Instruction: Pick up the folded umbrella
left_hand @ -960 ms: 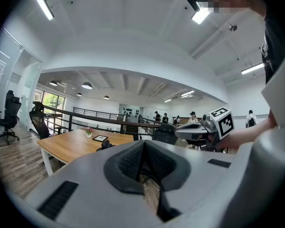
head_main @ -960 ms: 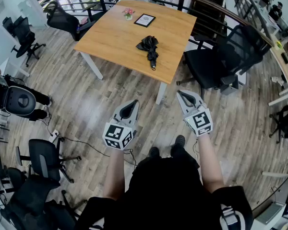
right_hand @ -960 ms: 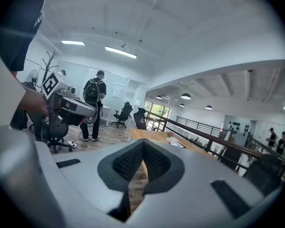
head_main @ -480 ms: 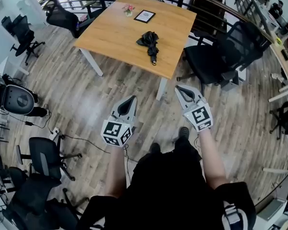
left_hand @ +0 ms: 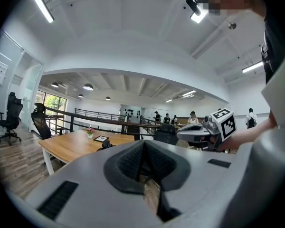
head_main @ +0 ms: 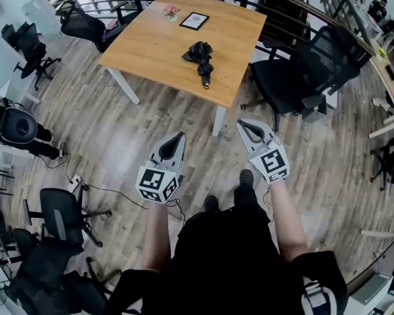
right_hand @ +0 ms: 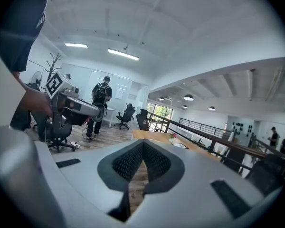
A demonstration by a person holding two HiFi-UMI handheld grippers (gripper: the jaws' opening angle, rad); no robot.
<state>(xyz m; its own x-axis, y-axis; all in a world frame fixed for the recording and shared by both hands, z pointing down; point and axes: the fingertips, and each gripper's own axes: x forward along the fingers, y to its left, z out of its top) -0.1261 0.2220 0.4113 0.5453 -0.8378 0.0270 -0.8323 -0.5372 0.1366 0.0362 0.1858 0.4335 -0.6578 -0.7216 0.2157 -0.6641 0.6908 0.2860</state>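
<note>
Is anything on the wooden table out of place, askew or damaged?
Nothing stands out. The folded umbrella lies flat on the table; the picture frame and flower vase sit tidily at its far edge.

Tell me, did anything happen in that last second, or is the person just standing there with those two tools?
Hardly anything. The person's right shoe has stepped slightly forward, toward the table. Nothing was grabbed or released: the left gripper and right gripper stayed shut and empty, held out ahead, and the folded umbrella still lies untouched on the tabletop.
</note>
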